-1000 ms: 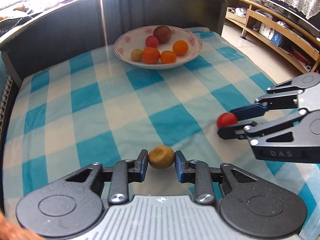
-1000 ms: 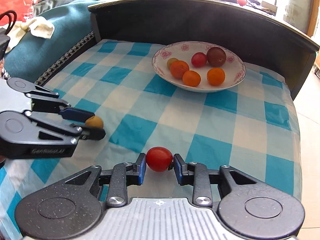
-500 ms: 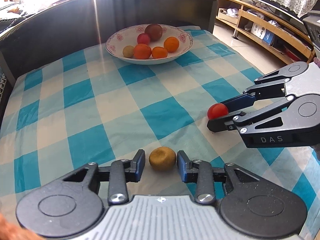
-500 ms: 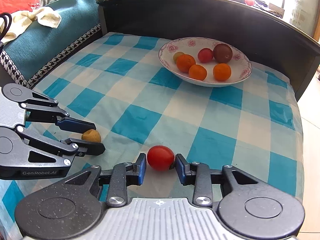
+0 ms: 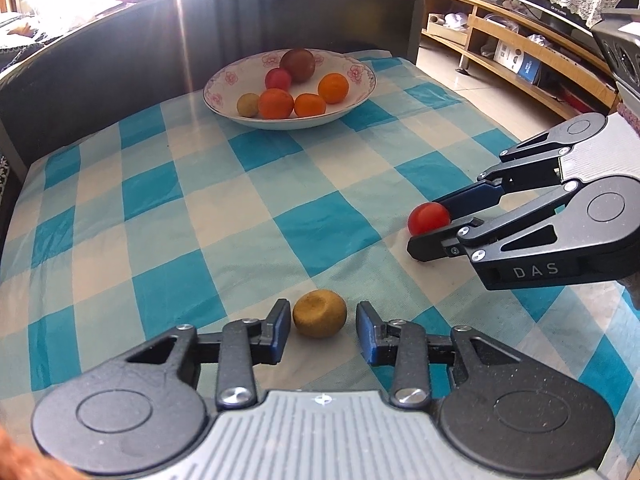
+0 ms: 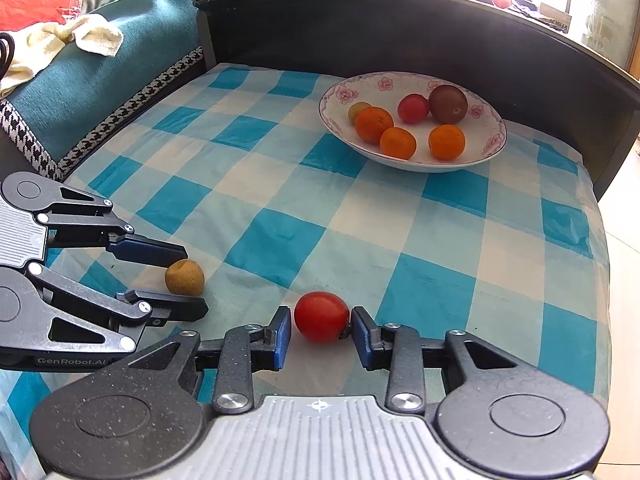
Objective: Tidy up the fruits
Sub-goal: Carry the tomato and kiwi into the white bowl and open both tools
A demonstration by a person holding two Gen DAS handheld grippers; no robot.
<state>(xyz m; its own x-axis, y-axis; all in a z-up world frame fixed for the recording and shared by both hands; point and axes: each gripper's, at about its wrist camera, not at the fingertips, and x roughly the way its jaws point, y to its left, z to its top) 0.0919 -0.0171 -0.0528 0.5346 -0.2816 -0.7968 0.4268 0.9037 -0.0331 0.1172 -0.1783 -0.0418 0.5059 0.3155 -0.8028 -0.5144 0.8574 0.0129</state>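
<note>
A small brown fruit (image 5: 319,313) lies on the blue-and-white checked cloth between the fingers of my left gripper (image 5: 323,330), which is open with gaps on both sides. It also shows in the right wrist view (image 6: 185,277). A red tomato (image 6: 322,317) lies between the fingers of my right gripper (image 6: 318,332), which is open; its right pad is at or near the tomato. The tomato shows in the left wrist view (image 5: 429,218) too. A white flowered bowl (image 5: 356,96) at the far end holds several fruits: oranges, a red one, a dark one, a small green-brown one.
A dark raised wall (image 5: 120,64) borders the far side of the table. A teal cushion with a white cloth (image 6: 80,64) lies to the left. Wooden shelves (image 5: 520,52) stand on the right beyond the table edge.
Both grippers have opened, releasing the brown fruit and the tomato onto the cloth, and have drawn back slightly from the bowl.
</note>
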